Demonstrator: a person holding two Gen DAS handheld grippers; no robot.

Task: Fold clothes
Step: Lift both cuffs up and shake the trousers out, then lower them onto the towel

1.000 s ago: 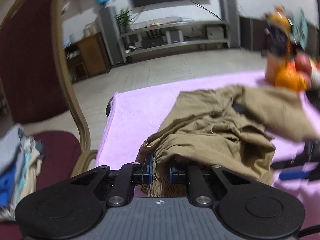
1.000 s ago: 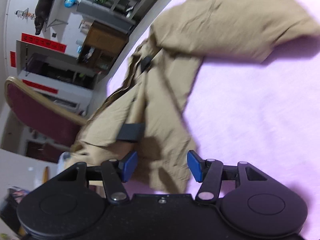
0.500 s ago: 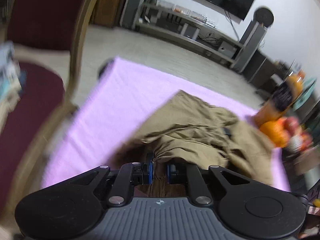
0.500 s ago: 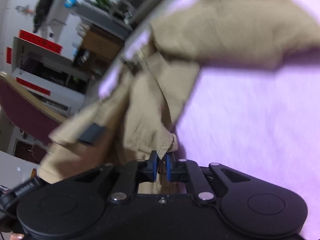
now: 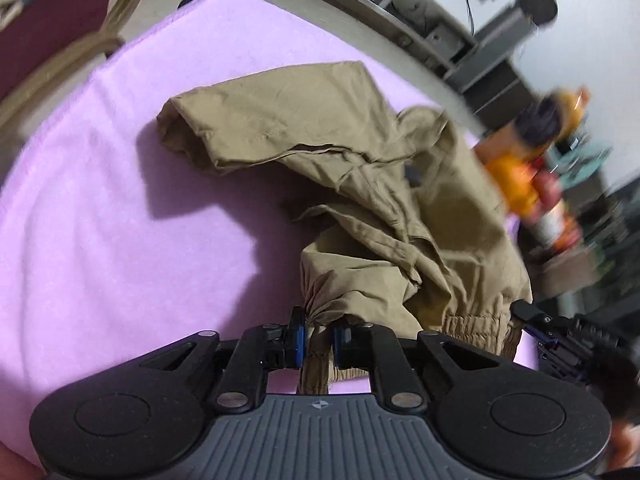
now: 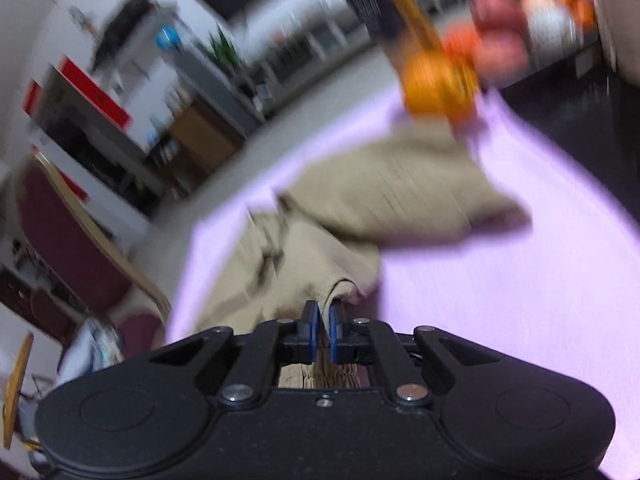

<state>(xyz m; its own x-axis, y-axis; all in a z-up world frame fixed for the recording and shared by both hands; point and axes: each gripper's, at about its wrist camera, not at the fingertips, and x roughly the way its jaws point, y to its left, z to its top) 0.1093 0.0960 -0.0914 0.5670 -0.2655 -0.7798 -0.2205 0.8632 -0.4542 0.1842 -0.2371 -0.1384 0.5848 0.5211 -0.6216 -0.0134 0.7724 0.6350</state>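
Note:
Crumpled khaki trousers [image 5: 360,184] lie on a pink cloth-covered table [image 5: 100,220]. My left gripper [image 5: 318,338] is shut on the gathered elastic waistband at the near edge of the trousers. In the left wrist view the right gripper [image 5: 536,326] shows at the right, at the other end of the waistband. The right wrist view is blurred: my right gripper [image 6: 323,330] is shut on a fold of the khaki trousers [image 6: 384,196], with cloth pinched between the blue pads. One trouser leg reaches away across the table [image 6: 520,300].
An orange bottle [image 5: 524,152] and red and orange fruit-like items [image 6: 496,44] stand at the far right end of the table. A dark red chair [image 5: 52,20] with a wooden frame stands by the left edge. A TV shelf runs along the far wall.
The right gripper's jaws closed on the trousers and it rose with the cloth. The left gripper tipped downward and rolled, still holding the waistband; the trousers now hang stretched between both.

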